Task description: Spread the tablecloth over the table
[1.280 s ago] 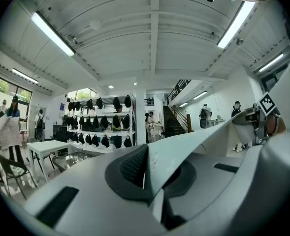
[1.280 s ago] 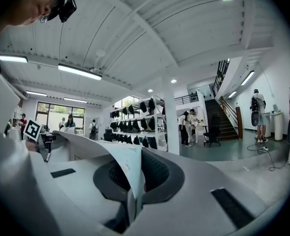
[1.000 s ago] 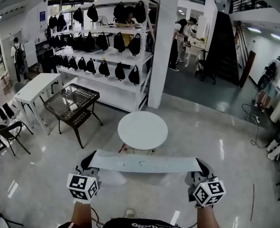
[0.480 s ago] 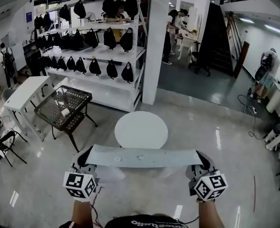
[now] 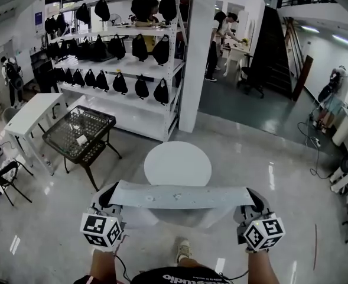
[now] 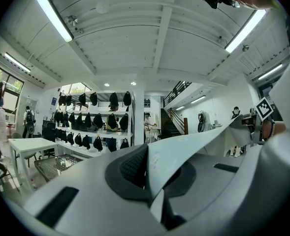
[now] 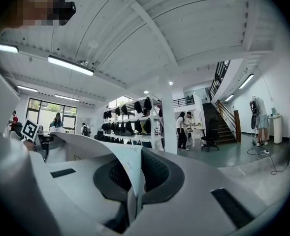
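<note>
Left tool [image 5: 109, 199] is clamped tight on one top corner of the tablecloth [image 5: 179, 196], with the fabric pinched flat between its dark pads. The right tool [image 5: 254, 201] is doing the same at the other corner, jaws closed on a fold of white cloth. Both tools point level and forward, side by side and well apart, and the cloth's top edge runs taut between them. So its long axis lies left to right, square across the way the tools are aimed. The rest of the cloth hangs down from that edge in front of the person, clear of the floor [image 5: 268, 170] as far as the head view shows. Straight beyond it sits the round white tabletop [image 5: 178, 158], bare, with its near rim just tucked behind the stretched edge in the head view. It sits near enough dead centre between the two tools, so neither hand looks any closer than the other. My read is that the cloth is up, stretched and lined up, but nothing is on the tabletop yet. The next move looks like an even carry forward with both hands, so the edge passes over the far rim.
</note>
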